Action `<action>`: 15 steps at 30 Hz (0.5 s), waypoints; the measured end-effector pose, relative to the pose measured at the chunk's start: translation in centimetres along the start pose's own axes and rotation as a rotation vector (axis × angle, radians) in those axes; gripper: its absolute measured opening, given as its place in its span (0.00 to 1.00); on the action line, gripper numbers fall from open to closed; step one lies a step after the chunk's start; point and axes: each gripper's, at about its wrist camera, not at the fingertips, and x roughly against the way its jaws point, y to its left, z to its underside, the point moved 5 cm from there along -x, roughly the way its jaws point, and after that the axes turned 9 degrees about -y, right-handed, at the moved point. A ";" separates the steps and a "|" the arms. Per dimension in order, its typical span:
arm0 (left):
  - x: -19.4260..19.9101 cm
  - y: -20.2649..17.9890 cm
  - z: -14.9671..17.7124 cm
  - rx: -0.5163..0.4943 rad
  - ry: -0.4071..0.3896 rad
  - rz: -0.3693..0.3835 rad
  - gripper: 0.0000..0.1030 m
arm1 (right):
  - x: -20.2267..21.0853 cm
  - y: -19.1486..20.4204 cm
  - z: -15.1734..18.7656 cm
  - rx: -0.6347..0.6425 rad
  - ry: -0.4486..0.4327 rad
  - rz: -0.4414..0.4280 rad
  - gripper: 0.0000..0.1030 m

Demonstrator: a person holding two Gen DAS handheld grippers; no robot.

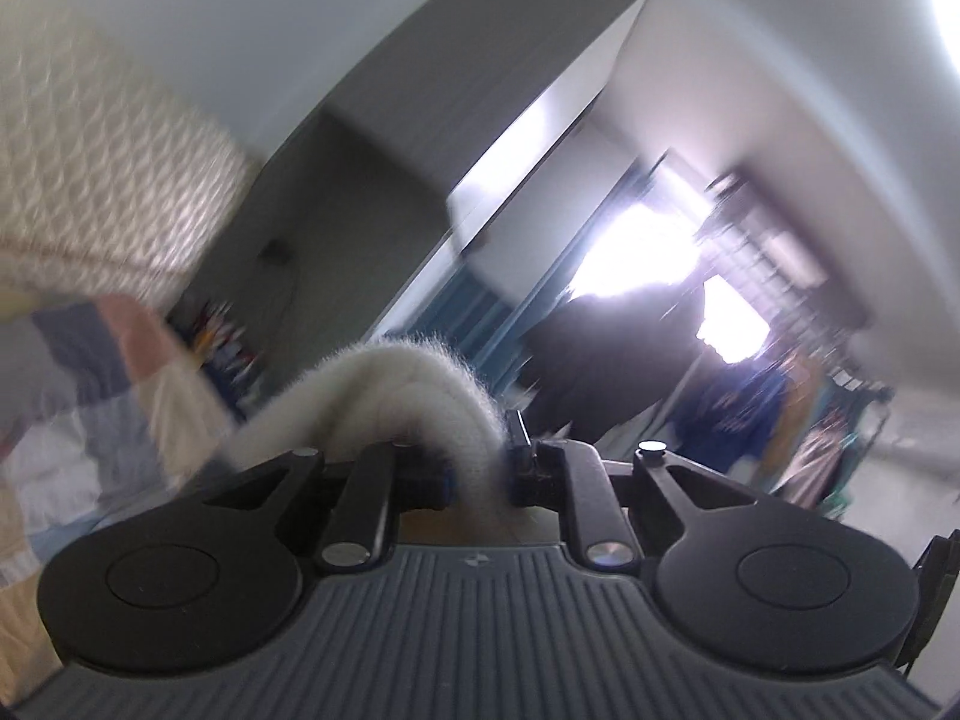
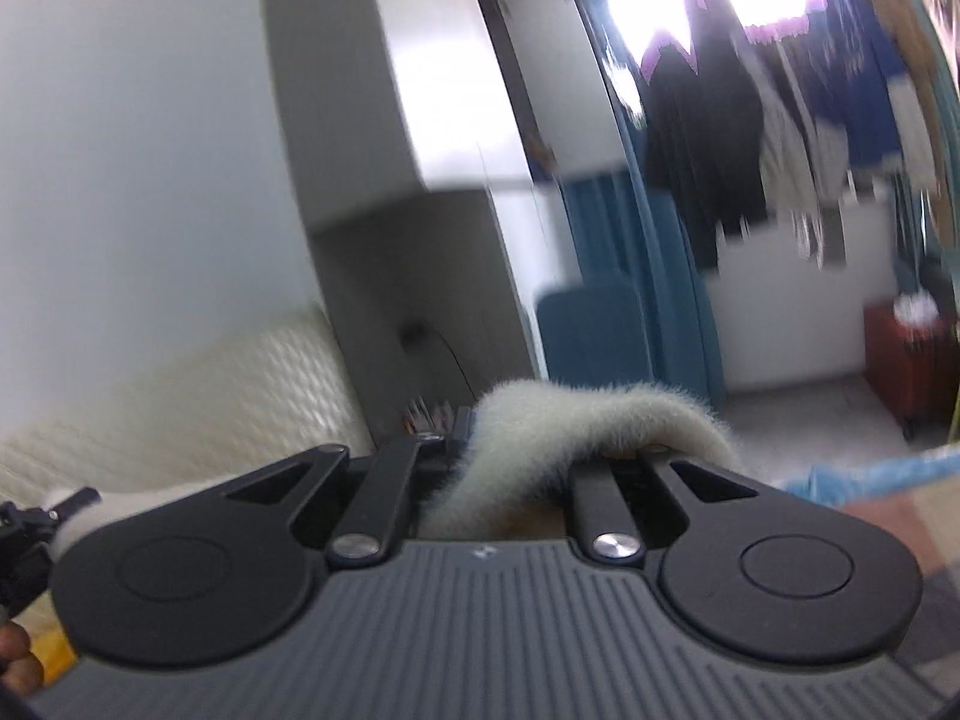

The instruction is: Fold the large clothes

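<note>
Both grippers hold the fleece garment aloft

The left gripper (image 1: pixel 477 471) and right gripper (image 2: pixel 510 468) each pinch the white fleece garment (image 1: pixel 414 390); keep both grips level, probably above the quilted bed (image 1: pixel 78 396).

Patchwork quilt (image 1: pixel 90 396) on bed.

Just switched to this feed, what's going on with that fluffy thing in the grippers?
A person is holding a white fuzzy fleece garment with both handheld grippers. The left gripper is shut on one bunched edge, and the right gripper is shut on another part of it. Both point out into the room, towards dark clothes hanging on a rack, not down at the patchwork bedspread. No fold is visible yet.
</note>
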 end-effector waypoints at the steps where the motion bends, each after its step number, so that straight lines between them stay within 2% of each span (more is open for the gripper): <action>1: -2.5 2.1 1.7 -0.004 0.026 -0.023 0.18 | -1.9 -1.0 1.7 -0.005 0.024 0.006 0.14; 5: -12.0 8.8 7.8 -0.032 0.124 -0.097 0.18 | -10.4 -5.0 9.5 -0.047 0.106 0.053 0.14; 10: -24.7 17.7 15.7 -0.095 0.229 -0.162 0.18 | -19.8 -8.2 18.6 -0.028 0.150 0.122 0.14; 12: -29.2 21.7 18.6 -0.083 0.289 -0.191 0.18 | -23.6 -9.8 22.6 -0.018 0.170 0.138 0.14; 15: -34.9 28.3 23.3 -0.029 0.381 -0.212 0.18 | -26.5 -11.1 27.3 -0.021 0.218 0.163 0.14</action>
